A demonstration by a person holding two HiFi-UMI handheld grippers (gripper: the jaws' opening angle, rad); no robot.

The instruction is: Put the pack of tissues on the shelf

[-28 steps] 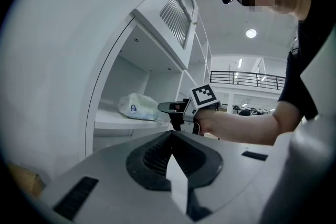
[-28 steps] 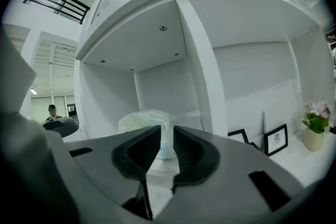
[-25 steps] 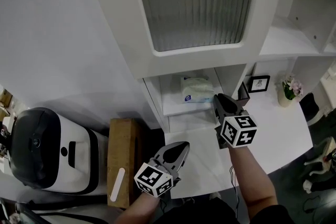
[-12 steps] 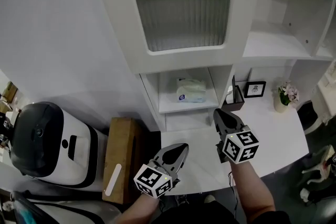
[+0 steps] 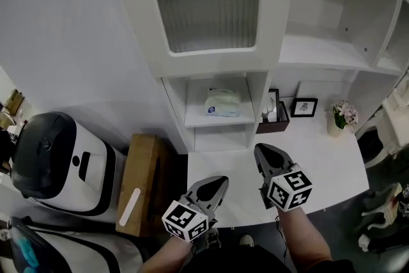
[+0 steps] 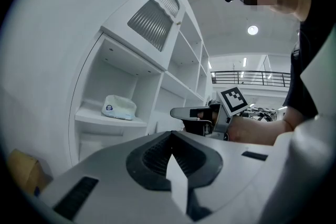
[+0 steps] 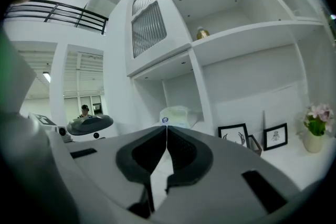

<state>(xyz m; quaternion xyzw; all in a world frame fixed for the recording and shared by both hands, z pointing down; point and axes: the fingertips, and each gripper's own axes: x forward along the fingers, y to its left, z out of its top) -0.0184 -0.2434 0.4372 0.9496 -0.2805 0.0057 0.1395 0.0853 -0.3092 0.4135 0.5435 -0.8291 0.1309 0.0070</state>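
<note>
Head view | pack of tissues [image 5: 223,103] is lying flat on the shelf [image 5: 195,118], long side running along the shelf's front edge | looking soft, white, with a blue round label | right gripper [image 5: 262,150] is hovering in front of the shelf, the nearer one, jaws together on nothing | left gripper [image 5: 220,181] is hanging farther from the shelf, jaws together, empty | placing is looking done.

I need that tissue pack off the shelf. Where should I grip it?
The shelf is open only at the front, so come straight in from there. Grip the pack of tissues at its near edge, top to bottom; it lies flat and looks soft.
</note>
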